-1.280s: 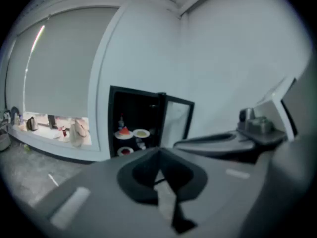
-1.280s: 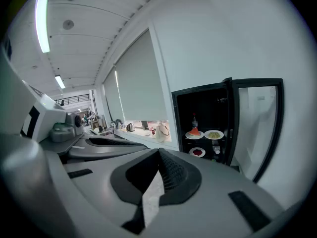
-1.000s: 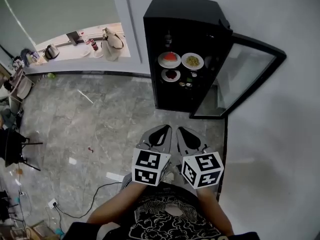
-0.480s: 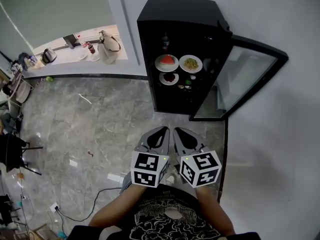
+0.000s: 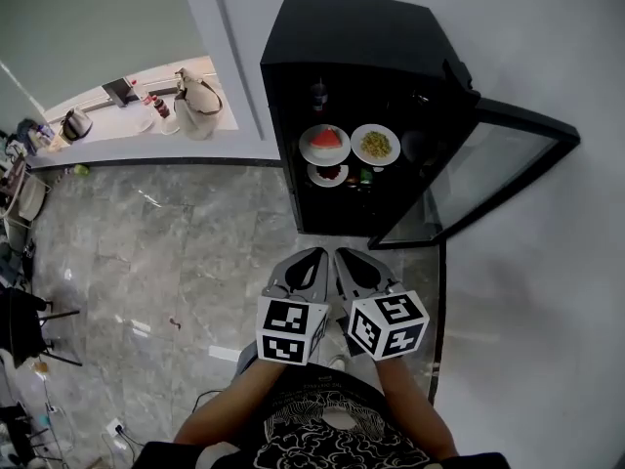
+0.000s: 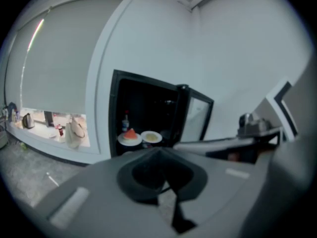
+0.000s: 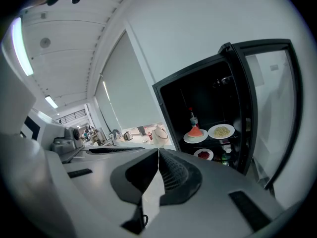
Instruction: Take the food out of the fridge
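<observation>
A black fridge (image 5: 361, 27) stands ahead with its glass door (image 5: 488, 164) swung open to the right. On its shelf sit a plate of red food (image 5: 325, 143) and a plate of yellow noodles (image 5: 375, 144), with a bottle (image 5: 319, 96) behind. A smaller plate of dark red food (image 5: 330, 174) lies one shelf lower. My left gripper (image 5: 320, 252) and right gripper (image 5: 341, 252) are side by side over the floor, short of the fridge, both shut and empty. The left gripper (image 6: 159, 150) view shows the two upper plates (image 6: 130, 137); the right gripper (image 7: 158, 150) view shows all three plates (image 7: 196, 134).
A low window ledge (image 5: 117, 130) at the back left carries a kettle, bottles and a bag (image 5: 198, 91). A cable (image 5: 195, 399) runs over the grey marble floor near my feet. A black chair (image 5: 24, 311) stands at the far left. A white wall (image 5: 547, 311) runs along the right.
Both grippers have moved forward together toward the open fridge, which now sits nearer and larger in the head view. Their jaws stay shut.
</observation>
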Tool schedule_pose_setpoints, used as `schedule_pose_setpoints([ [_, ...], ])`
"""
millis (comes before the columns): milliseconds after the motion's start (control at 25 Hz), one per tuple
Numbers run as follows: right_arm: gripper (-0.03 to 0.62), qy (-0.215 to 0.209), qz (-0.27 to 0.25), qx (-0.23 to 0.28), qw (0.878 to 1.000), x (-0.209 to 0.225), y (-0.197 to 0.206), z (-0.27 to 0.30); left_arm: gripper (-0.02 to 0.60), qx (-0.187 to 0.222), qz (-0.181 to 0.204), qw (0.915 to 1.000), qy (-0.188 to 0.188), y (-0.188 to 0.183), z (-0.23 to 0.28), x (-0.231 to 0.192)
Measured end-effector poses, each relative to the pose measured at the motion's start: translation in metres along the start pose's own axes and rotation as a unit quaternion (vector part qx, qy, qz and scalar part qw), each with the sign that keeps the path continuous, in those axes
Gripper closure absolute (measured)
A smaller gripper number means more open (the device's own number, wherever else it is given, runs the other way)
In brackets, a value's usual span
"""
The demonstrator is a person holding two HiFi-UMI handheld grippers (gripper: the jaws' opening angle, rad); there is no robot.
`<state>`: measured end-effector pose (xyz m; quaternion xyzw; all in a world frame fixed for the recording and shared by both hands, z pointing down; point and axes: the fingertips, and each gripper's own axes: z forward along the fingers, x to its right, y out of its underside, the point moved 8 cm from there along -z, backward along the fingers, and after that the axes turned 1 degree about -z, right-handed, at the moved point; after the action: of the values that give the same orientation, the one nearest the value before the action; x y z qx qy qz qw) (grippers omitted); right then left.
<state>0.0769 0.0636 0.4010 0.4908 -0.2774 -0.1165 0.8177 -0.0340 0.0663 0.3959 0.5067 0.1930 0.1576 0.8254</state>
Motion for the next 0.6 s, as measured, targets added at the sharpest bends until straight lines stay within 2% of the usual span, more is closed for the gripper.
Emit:
schedule_pose_setpoints([
  [320, 0.592, -0.011, 0.112, 0.030, 0.993, 0.032, -0.019, 0.079, 0.581, -0.003, 0.017, 0.9996, 0.022, -0.021, 0.057, -0.058],
  [600, 0.591, -0.002, 0.244, 0.083, 0.966, 0.073, -0.021, 0.141, 0.580, 0.018, 0.005, 0.9982, 0.057, -0.033, 0.100, -0.105],
])
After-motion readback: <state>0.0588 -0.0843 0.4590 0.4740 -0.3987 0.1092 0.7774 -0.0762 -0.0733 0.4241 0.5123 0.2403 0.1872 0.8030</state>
